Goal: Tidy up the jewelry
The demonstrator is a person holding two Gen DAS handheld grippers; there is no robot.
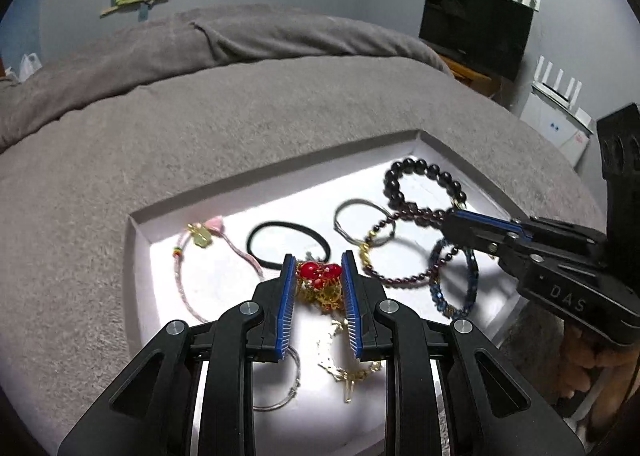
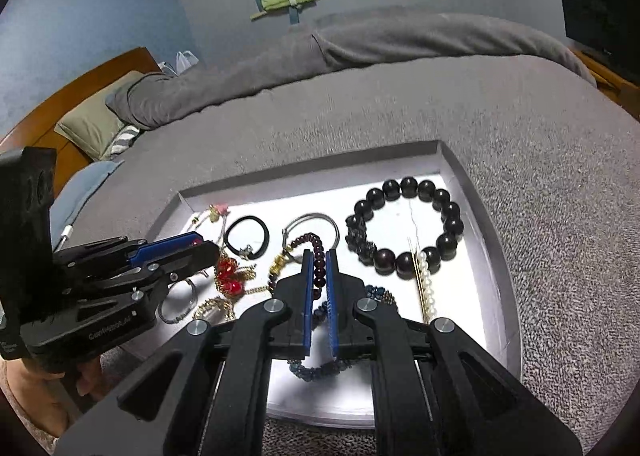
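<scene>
Two hand-held grippers work over a white tray (image 2: 472,192) on the bed (image 1: 200,128). Our left hand-held gripper (image 1: 319,272), jaws part open, straddles the red-bead gold chain (image 1: 320,276); whether it pinches, we cannot tell. Our right hand-held gripper (image 2: 319,268) is closed, with the small garnet bracelet (image 2: 316,252) seemingly nipped between its jaws. Chain looks light, limp, snaggy: take it at the beads. Black hair tie (image 1: 288,248), big bead bracelet (image 2: 404,224), blue bracelet (image 1: 454,280), pearls (image 2: 426,284) crowd close.

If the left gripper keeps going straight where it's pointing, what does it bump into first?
Probably the red bead ornament. It sits right between the fingers of the left gripper, just above the white tray. Whether the pads already touch it is hard to tell.
</scene>
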